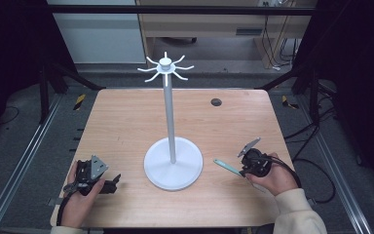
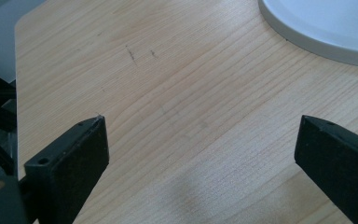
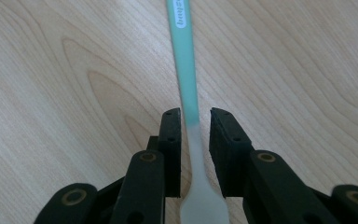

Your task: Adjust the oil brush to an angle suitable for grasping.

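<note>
A mint-green toothbrush (image 1: 226,165) lies low over the wooden table (image 1: 126,122), right of the white hook stand (image 1: 169,112). In the right gripper view its handle (image 3: 185,56) runs away between the two black jaws and fades to translucent white near the camera. My right gripper (image 3: 196,116) is open by a narrow gap. The handle sits against the left pad, with a sliver of table showing before the right pad. My left gripper (image 1: 113,183) rests at the front left, jaws wide open (image 2: 200,140) over bare wood, with nothing between them.
The stand's round white base (image 1: 173,163) sits at the table's middle front, and its edge (image 2: 326,23) shows in the left gripper view. Several hooks ring the pole's top (image 1: 165,66). A dark grommet hole (image 1: 216,102) lies at the back right.
</note>
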Motion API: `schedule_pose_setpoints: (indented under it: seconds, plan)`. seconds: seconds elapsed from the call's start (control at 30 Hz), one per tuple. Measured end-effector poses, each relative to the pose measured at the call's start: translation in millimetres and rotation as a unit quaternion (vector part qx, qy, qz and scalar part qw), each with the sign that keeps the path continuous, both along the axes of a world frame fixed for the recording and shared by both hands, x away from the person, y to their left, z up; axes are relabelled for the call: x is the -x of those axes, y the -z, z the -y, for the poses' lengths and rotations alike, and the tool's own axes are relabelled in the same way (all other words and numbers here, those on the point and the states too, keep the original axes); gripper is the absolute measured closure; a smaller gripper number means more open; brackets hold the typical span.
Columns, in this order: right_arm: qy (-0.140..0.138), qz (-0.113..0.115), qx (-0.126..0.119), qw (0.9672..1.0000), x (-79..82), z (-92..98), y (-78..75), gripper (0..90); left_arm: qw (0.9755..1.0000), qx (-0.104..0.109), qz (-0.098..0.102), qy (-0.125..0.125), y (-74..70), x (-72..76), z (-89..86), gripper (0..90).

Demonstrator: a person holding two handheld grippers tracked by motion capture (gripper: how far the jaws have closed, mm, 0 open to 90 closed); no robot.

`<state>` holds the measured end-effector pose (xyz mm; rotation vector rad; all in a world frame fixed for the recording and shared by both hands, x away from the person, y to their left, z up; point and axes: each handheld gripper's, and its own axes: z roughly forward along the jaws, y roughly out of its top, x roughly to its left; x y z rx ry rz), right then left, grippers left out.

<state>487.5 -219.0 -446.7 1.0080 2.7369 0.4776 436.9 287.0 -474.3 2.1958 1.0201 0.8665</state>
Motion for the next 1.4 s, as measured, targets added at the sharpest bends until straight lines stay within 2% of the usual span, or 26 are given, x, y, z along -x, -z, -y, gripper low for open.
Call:
schedule_pose_setpoints:
  seconds: [0.13, 0.33, 0.5, 0.53, 0.6, 0.73, 0.83, 1.1, 1.2, 1.23, 1.4]
  plan:
    - [-0.012, -0.018, 0.019, 0.9996, -7.3, -2.4, 3.9, 74.5, 1.0000, 0.000, -0.001, 0.002, 0.4, -0.2, 0.5, 2.4]
    - [-0.021, -0.040, 0.026, 0.9986, -11.3, -6.6, 10.3, 74.6, 1.0000, 0.000, -0.001, 0.002, 0.4, -0.1, 0.4, 2.5]
    - [-0.023, -0.042, 0.029, 0.9984, -13.5, -3.3, 13.2, 74.5, 1.0000, -0.001, -0.002, 0.002, 0.4, -0.1, 0.6, 2.5]
    - [-0.012, -0.047, 0.029, 0.9984, -12.7, -3.3, 13.1, 74.6, 1.0000, -0.001, -0.002, 0.002, 0.5, -0.2, 0.5, 2.5]
    - [-0.023, -0.047, 0.028, 0.9982, -14.5, -0.6, 14.6, 74.8, 1.0000, -0.001, -0.003, 0.002, 0.6, -0.3, 0.6, 2.5]
    - [-0.017, -0.054, 0.026, 0.9980, -14.4, -0.6, 15.1, 75.4, 1.0000, -0.004, -0.004, 0.004, 0.5, -0.2, 0.9, 2.5]
    - [-0.027, -0.055, 0.029, 0.9977, -15.5, -0.8, 16.1, 75.8, 1.0000, -0.003, -0.004, 0.003, 0.7, -0.2, 0.8, 2.5]
    - [-0.031, -0.059, 0.031, 0.9973, -18.3, -3.9, 18.3, 77.4, 1.0000, -0.004, -0.004, 0.005, 0.2, 0.0, 0.7, 2.4]
    - [-0.024, -0.064, 0.035, 0.9970, -19.2, -5.1, 19.4, 78.5, 1.0000, -0.004, -0.004, 0.005, 0.2, 0.0, 0.7, 2.5]
    - [-0.032, -0.064, 0.036, 0.9968, -20.2, -5.0, 20.1, 78.5, 1.0000, -0.005, -0.004, 0.005, 0.2, 0.0, 0.7, 2.5]
    - [-0.033, -0.065, 0.041, 0.9965, -20.6, -6.9, 20.3, 81.6, 1.0000, -0.005, -0.005, 0.006, 0.3, 0.1, 1.1, 2.5]
